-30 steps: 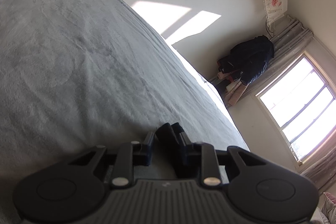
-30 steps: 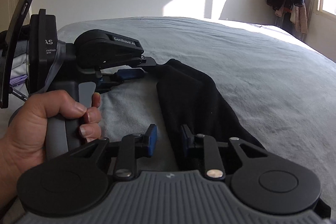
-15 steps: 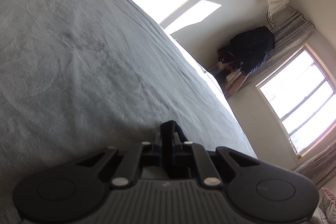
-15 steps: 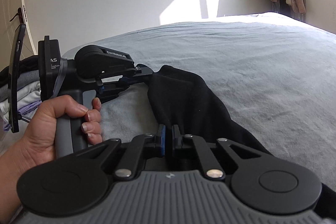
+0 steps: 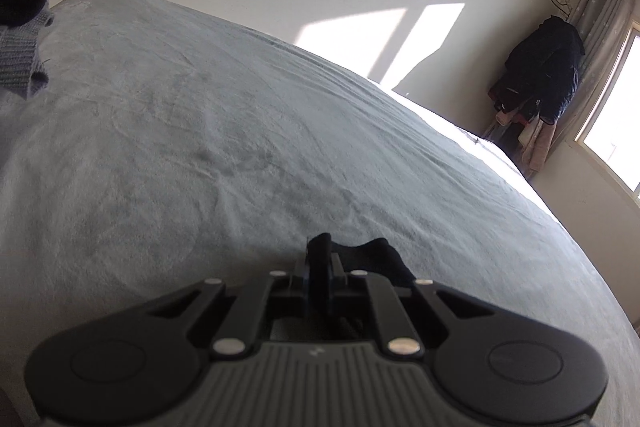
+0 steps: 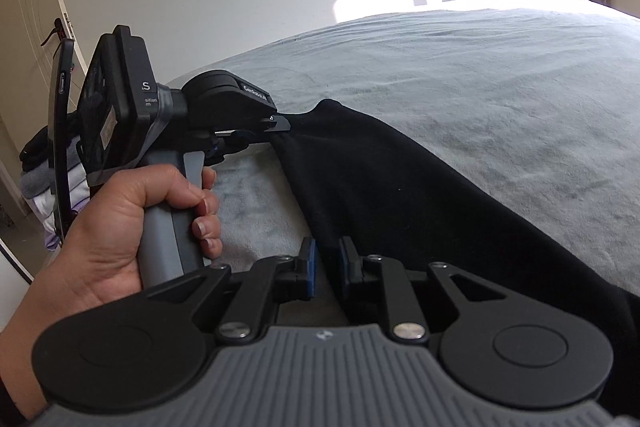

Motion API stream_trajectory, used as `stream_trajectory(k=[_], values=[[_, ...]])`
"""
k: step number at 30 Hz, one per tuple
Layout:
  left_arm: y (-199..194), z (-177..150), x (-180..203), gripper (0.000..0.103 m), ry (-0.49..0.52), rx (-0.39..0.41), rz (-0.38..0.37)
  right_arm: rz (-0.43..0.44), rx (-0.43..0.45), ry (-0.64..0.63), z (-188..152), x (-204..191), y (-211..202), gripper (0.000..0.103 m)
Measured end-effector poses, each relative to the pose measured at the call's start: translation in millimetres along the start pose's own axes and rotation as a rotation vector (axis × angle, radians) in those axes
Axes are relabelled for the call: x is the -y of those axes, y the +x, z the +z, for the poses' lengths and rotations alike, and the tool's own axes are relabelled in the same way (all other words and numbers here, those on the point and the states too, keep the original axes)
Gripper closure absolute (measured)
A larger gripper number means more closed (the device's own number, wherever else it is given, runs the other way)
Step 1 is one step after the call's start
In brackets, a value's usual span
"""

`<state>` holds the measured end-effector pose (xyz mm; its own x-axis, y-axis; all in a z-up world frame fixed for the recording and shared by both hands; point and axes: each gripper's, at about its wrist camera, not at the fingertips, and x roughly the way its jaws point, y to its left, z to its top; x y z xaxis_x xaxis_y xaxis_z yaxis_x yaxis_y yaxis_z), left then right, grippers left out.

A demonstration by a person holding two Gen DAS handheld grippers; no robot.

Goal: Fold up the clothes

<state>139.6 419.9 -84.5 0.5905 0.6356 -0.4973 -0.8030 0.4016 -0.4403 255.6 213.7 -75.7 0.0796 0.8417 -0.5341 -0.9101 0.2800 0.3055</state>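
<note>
Left gripper [image 5: 319, 269] pinches the black garment's [image 6: 400, 195] corner; right gripper [image 6: 325, 261], jaws just reopening, straddles its near edge, loads of bare bed [image 6: 480, 67] beyond.

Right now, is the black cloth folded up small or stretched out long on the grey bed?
Stretched out long. The black cloth runs in one strip over the grey bed, its far corner pinched in the left gripper.

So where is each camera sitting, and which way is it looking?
Left wrist: on the left gripper, facing across the grey bed toward the sunlit wall; its jaws, just loosened slightly, pinch the black garment.
Right wrist: on the right gripper, facing the bed; jaws just opened, garment edge between them; the left hand shows.
Shared: bed, garment, left gripper.
</note>
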Motion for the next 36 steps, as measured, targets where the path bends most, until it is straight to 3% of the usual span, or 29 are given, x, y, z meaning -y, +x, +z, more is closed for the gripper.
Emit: stream_trajectory(k=[2, 3, 5, 6, 7, 13, 23, 25, 28, 33, 36], values=[[-2.5, -0.2, 2.1, 0.090, 0.005, -0.001, 0.012, 0.020, -0.005, 0.042, 1.2, 4.3, -3.0, 0.080], [-4.8, -0.2, 3.8, 0.088, 0.007, 0.000, 0.014, 0.035, -0.007, 0.064, 2.4, 6.4, -4.8, 0.064], [-9.4, -0.1, 7.0, 0.072, 0.012, 0.005, 0.018, 0.060, 0.013, 0.086, 4.8, 7.7, -11.9, 0.044], [-12.2, 0.3, 9.0, 0.057, 0.013, 0.011, 0.013, 0.063, 0.031, 0.083, 7.5, 6.4, -16.8, 0.044], [-14.7, 0.6, 10.8, 0.048, 0.010, 0.013, 0.010, 0.058, 0.048, 0.090, 9.7, 7.3, -21.9, 0.044], [-22.3, -3.8, 22.8, 0.037, 0.012, 0.001, 0.025, -0.025, 0.142, 0.174, 20.0, 22.8, -50.9, 0.044], [-33.6, -19.3, 55.2, 0.028, 0.209, 0.068, -0.034, -0.256, 0.223, 0.245, 22.1, 53.8, -87.2, 0.044], [-39.5, -18.8, 62.7, 0.028, 0.258, 0.072, -0.088, -0.319, 0.230, 0.228, 21.5, 55.8, -100.5, 0.044], [-45.2, -19.7, 75.2, 0.028, 0.336, 0.022, -0.231, -0.433, 0.227, 0.205, 16.2, 64.6, -131.8, 0.044], [-34.0, -37.3, 93.4, 0.036, 0.424, -0.255, -0.561, -0.617, 0.147, 0.221, -11.6, 90.3, -176.3, 0.044], [-30.5, -55.5, 105.0, 0.045, 0.506, -0.366, -0.672, -0.684, 0.096, 0.229, -32.6, 102.3, -191.8, 0.044]])
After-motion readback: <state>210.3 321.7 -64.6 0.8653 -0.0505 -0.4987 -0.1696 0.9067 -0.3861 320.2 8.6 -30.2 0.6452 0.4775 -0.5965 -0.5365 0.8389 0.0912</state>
